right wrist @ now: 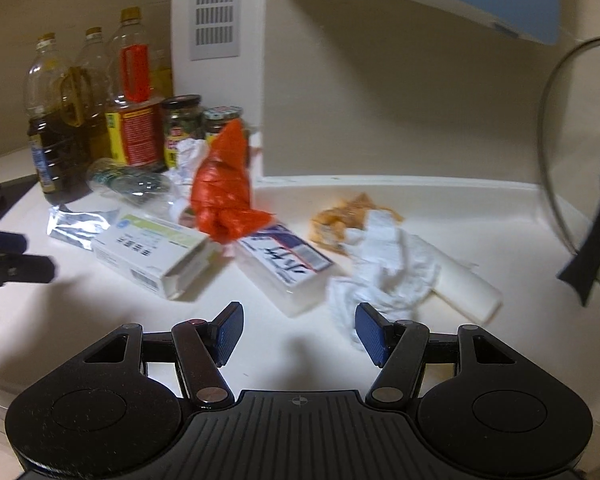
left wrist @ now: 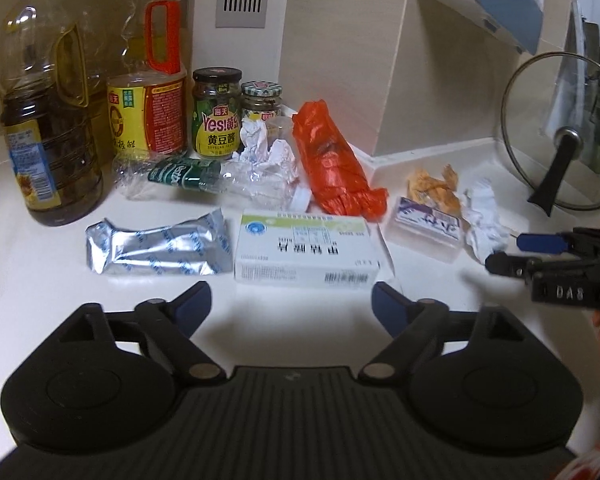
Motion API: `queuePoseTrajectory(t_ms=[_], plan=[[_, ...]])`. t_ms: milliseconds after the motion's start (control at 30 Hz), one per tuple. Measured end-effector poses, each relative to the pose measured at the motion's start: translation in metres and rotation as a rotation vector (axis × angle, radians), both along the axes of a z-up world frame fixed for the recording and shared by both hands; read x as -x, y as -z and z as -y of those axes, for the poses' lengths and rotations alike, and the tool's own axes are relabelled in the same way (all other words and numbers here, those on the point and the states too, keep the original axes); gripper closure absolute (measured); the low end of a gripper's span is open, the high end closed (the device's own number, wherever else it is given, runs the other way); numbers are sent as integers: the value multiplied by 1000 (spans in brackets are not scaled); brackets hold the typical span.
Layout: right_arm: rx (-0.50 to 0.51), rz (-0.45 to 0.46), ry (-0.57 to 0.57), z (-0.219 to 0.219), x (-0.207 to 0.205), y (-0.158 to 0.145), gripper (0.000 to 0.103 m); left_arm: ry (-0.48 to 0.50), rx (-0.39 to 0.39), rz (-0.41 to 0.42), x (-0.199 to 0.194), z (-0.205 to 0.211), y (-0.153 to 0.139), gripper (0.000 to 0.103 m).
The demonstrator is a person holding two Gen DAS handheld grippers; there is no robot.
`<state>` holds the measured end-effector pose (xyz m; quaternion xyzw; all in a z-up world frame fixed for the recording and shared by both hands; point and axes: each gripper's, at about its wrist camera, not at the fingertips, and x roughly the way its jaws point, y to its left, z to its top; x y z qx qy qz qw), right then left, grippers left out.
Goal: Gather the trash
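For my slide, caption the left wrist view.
Open left gripper faces a white box and foil packet among countertop trash.

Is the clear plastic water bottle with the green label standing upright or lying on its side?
Lying on its side. The plastic water bottle rests lengthwise on the counter, in front of the upright oil bottles.

On the white table (left wrist: 40, 280), a white medicine box (left wrist: 306, 248) lies near the front. Left of the box is a silver foil pouch (left wrist: 158, 246); behind it, a crushed clear bottle (left wrist: 188, 178) and an orange bag (left wrist: 334, 164); right of it, a small plastic box (left wrist: 426, 226) and crumpled tissue (left wrist: 484, 220).
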<state>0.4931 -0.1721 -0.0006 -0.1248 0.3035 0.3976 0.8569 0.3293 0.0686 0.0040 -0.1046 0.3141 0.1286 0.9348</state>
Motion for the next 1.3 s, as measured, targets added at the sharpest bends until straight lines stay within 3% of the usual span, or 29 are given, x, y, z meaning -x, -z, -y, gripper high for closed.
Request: queuePoseTrajectory(t_ms=[167,467,733,867,1067,1200,1300], plan=[[-12,-29,-12,-12,-9,6,41,-13,-10,-4,-30,-2,7,3],[-8,-71,-14,-18,-15,18,41,13,-37,-69,-72,-15,31,3],[-16,-101,-18,-26,-13,26,41,73,57,-70,-62,-11,32,4],[-17,-104,-20,-28,-12,27,41,184,115,-62,-46,-1,26,4],[-10,-119,-4,-20,-13,32,41,263,-117,-86,-51,0,22,4],[-9,-127,5,-16,-13,34,41,389,-202,-90,-73,-5,23,3],[-12,-133,18,-13,-12,34,41,491,-211,-123,-91,-7,28,4]])
